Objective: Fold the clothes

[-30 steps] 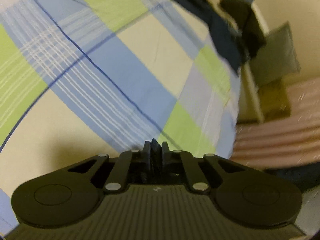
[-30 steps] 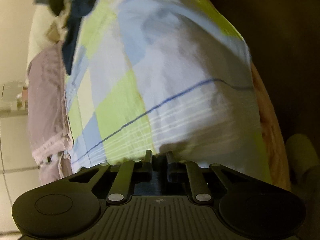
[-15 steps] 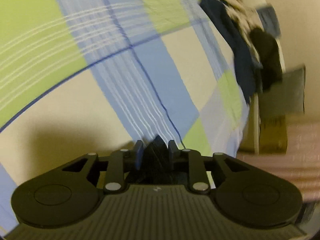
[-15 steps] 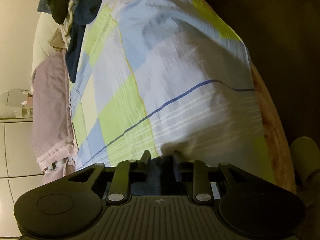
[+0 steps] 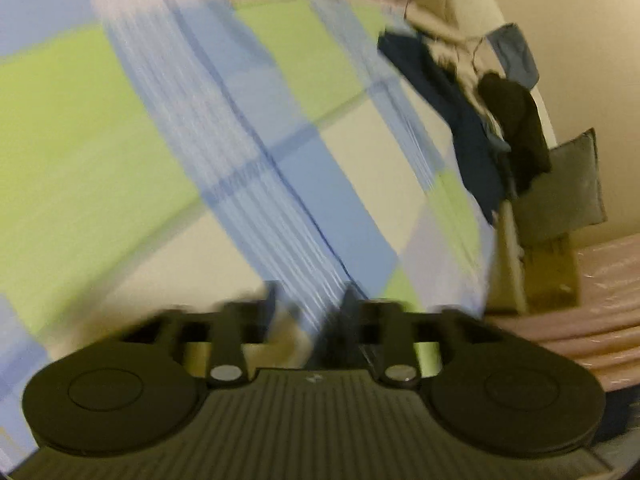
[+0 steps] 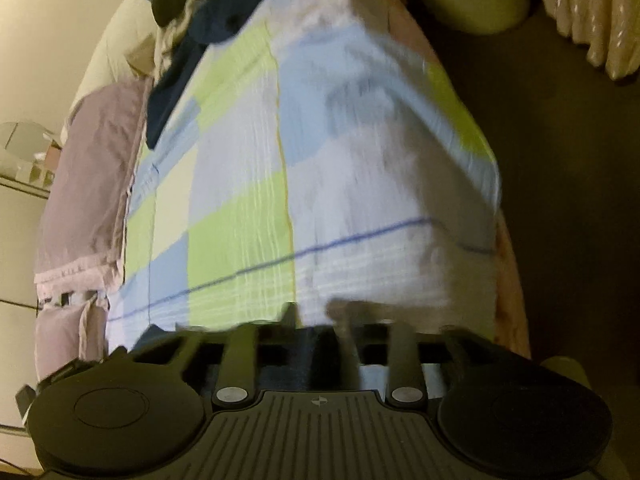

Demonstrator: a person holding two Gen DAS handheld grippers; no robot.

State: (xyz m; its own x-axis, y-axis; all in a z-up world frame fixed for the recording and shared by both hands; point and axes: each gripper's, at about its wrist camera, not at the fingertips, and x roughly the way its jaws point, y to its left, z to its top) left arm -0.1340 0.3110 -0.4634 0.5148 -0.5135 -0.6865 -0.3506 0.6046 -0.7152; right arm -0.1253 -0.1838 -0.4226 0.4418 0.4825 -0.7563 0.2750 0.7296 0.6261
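Both our tools stand with fingers parted and hold nothing: the left tool (image 5: 310, 300) hovers low over the checked bedspread (image 5: 168, 128), the right tool (image 6: 316, 316) over the bed's near edge with a dark cloth, too blurred to name, showing under it. The clothes (image 5: 480, 120) lie crumpled in a heap at the far corner by the wall, so we judge we are between garments. Bare spread gives room between; the bed's right edge (image 6: 496, 184) drops to the dark floor (image 6: 560, 160).

The left gripper (image 5: 310, 300) hangs low, fingers parted. The right gripper (image 6: 316, 314) matches it — jaws apart, nothing pinched between.
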